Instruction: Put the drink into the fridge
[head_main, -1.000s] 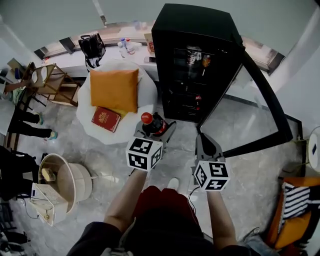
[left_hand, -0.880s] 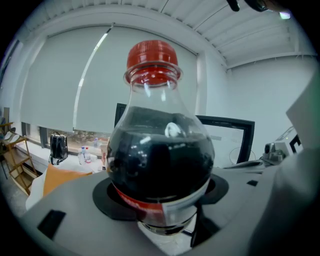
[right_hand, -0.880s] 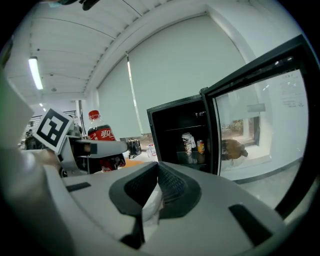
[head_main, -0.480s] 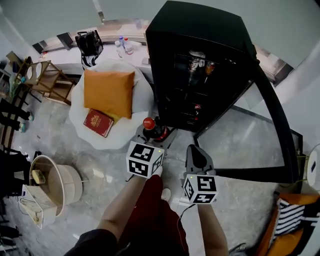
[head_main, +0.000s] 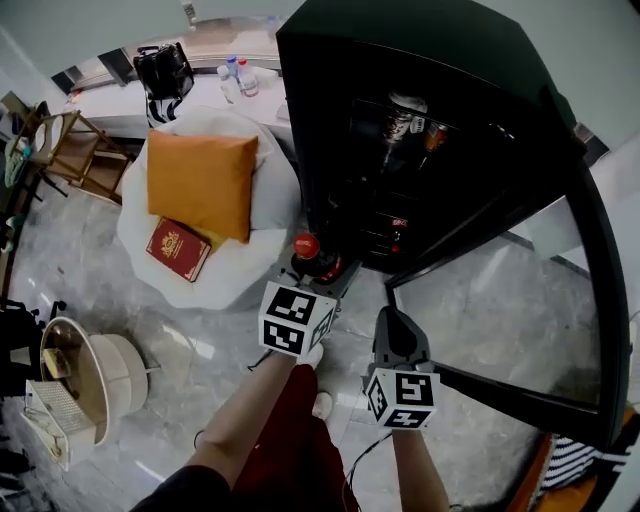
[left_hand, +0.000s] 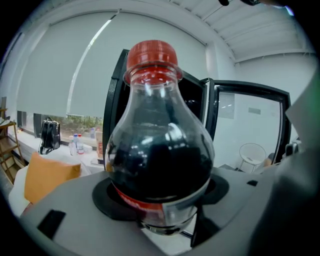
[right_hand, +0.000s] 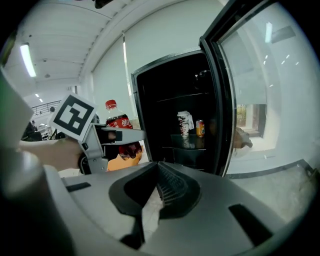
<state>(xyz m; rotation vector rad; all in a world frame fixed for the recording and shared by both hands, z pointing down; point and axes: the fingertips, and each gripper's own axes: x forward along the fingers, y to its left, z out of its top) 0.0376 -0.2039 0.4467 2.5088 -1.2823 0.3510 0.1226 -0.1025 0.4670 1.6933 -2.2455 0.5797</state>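
Note:
A cola bottle (head_main: 305, 247) with a red cap stands upright in my left gripper (head_main: 318, 264), which is shut on its lower body. In the left gripper view the bottle (left_hand: 157, 150) fills the frame, and the jaws of the left gripper (left_hand: 160, 212) clasp it from both sides. The black fridge (head_main: 400, 120) is just beyond it, its glass door (head_main: 600, 300) swung open to the right. Several cans (right_hand: 186, 123) stand on a shelf inside. My right gripper (head_main: 394, 318) hangs right of the bottle, shut and empty, in front of the open fridge (right_hand: 175, 115).
Left of the fridge is a round white table (head_main: 250, 285) with an orange cushion (head_main: 200, 180) and a red book (head_main: 178, 250). A black bag (head_main: 165, 70) and small bottles (head_main: 235, 75) stand on a ledge behind. A white appliance (head_main: 90, 370) sits on the floor at left.
Both grippers and the held bottle have come closer to the fridge, which now looms larger in the head view. The grip on the bottle is unchanged.

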